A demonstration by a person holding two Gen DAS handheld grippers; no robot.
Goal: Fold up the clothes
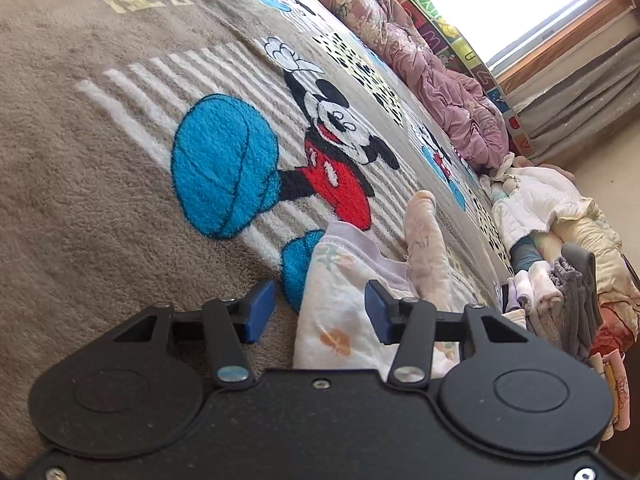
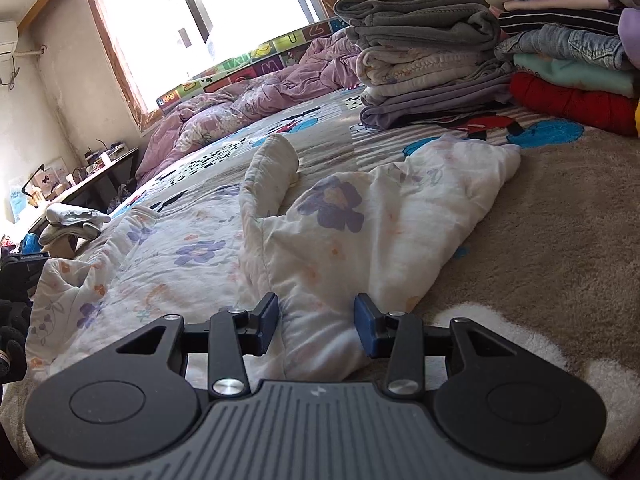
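Nearest in the right wrist view, the right gripper [image 2: 316, 330] is held with its jaws apart, a ridge of the floral garment [image 2: 208, 248] lying between the blue pads [image 2: 267, 320] but not clamped. In the left wrist view the left gripper [image 1: 320, 312] is likewise spread wide, set low over an edge of the same pale cloth [image 1: 340, 304], nothing pinched. The garment is seen spread loosely and rumpled on the bed's cartoon-patterned blanket [image 2: 540, 216], one sleeve [image 2: 272, 164] standing up and another part [image 2: 472, 160] trailing away towards the stacks; it is not lying in a tidy fold. Farther off, two stacks of folded clothes [image 2: 432, 60] are set on the blanket, so part of the work is judged to be done. A small grey item [image 2: 72, 220] is left crumpled near the bed's edge, and a pink quilt [image 2: 240, 108] is bunched below the window [image 2: 192, 12]. The floral garment, at least, is judged to remain for folding.
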